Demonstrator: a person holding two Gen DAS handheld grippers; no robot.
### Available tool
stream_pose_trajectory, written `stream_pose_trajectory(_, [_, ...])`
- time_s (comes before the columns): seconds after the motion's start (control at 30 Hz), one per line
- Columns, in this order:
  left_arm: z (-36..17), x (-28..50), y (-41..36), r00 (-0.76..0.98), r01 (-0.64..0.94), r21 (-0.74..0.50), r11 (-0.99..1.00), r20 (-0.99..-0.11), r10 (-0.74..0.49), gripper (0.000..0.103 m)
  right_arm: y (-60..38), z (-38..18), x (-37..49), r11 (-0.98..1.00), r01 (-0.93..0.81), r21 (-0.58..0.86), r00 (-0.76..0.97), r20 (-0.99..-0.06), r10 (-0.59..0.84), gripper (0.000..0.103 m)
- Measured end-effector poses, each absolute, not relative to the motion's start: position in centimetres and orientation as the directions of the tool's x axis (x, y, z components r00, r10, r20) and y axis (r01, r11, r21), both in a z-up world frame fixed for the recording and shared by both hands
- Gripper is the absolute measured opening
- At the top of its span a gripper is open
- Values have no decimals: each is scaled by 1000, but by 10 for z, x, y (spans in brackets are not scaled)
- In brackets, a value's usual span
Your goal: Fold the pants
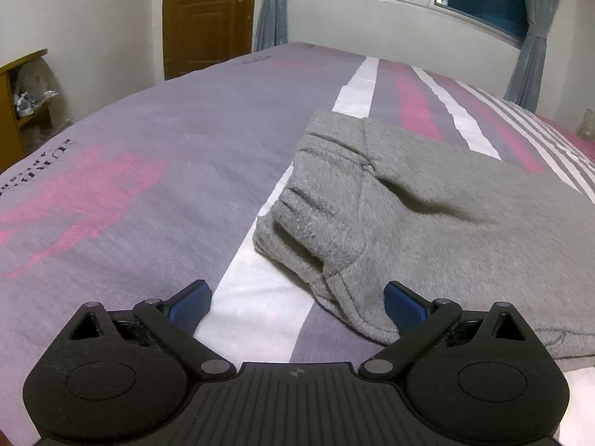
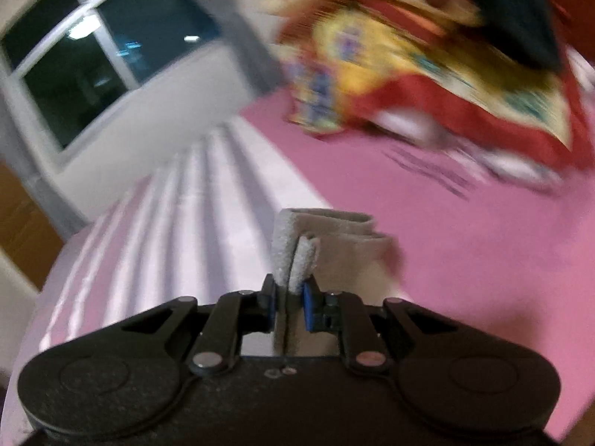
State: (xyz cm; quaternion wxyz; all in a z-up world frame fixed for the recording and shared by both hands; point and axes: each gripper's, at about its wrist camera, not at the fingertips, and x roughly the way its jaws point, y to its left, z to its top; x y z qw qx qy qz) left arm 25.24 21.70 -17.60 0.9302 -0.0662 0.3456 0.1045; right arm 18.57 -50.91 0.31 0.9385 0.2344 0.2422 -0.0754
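The grey knitted fleece pants [image 1: 427, 215] lie folded on the striped purple, pink and white bed cover [image 1: 167, 141]. The right gripper [image 2: 289, 303] has its jaws clamped on a grey cuff, lifted above the bed. The left gripper [image 1: 297, 303] hovers beside the waistband, jaws apart.

The left gripper [image 1: 297, 303] points downward with jaws spread wide and nothing between them, while the right gripper [image 2: 289, 306] is clamped nearly closed on grey cloth [image 2: 316, 238].

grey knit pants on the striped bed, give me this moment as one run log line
grey knit pants: lying on striped bed sheet | left gripper: open, empty, beside waistband | right gripper: shut on grey pants fabric
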Motion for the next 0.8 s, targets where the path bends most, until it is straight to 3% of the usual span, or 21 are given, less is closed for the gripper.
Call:
stream_pose_trajectory(0.23, [-176, 250, 219, 742, -224, -56, 973, -657, 133, 99, -370, 39, 251, 950, -65, 307, 875, -440, 202, 13])
stream_pose_trajectory(0.47, [-177, 248, 221, 747, -224, -63, 973, -651, 130, 99, -230, -24, 266, 907, -369, 201, 729, -543, 417, 13])
stream_pose_trajectory(0.6, [-178, 247, 221, 750, -221, -64, 973, -649, 127, 99, -186, -64, 251, 874, -483, 40, 678, -614, 403, 13])
stream_pose_trajectory(0.8, [-178, 245, 220, 755, -222, -62, 973, -643, 131, 100, -161, -76, 223, 811, -559, -175, 714, -599, 362, 13])
